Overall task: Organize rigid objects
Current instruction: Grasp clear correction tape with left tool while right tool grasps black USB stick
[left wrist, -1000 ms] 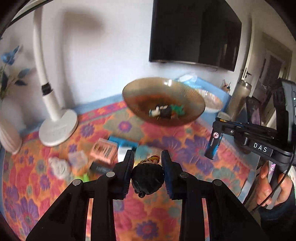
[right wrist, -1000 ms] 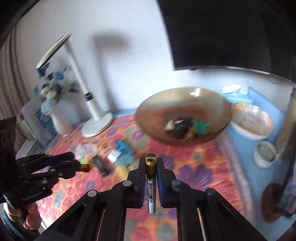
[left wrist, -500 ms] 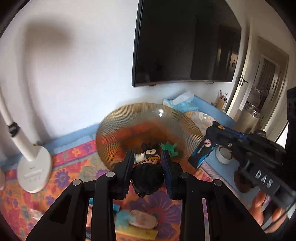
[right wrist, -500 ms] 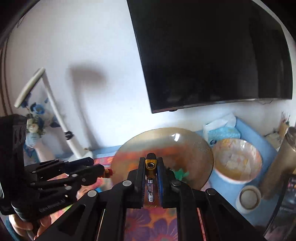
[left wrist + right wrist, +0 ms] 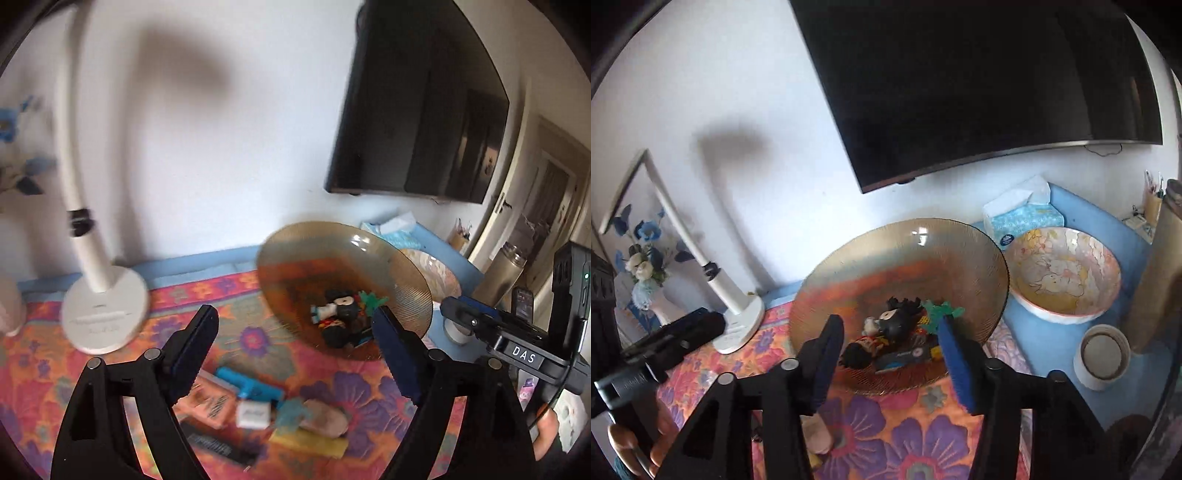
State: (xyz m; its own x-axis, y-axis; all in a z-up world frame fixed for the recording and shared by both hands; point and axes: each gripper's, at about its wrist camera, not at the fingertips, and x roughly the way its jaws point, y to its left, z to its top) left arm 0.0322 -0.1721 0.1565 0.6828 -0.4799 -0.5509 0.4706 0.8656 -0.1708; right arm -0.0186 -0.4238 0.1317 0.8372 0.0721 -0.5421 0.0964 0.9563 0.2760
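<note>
Open floral desk (image 5: pixel 886 446) near the amber bowl (image 5: pixel 960 236); approach from near side free. Far side blocked by wall. Right: patterned bowl (image 5: pixel 1067 314), white cup (image 5: pixel 1102 360). Left: lamp base (image 5: pixel 105 314). Near-left clutter: blue item (image 5: pixel 255 387), pink box (image 5: pixel 208 402).

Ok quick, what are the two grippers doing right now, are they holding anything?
Left gripper: open, holding nothing.
Right gripper: open, holding nothing, in front of the brown glass bowl.
</note>
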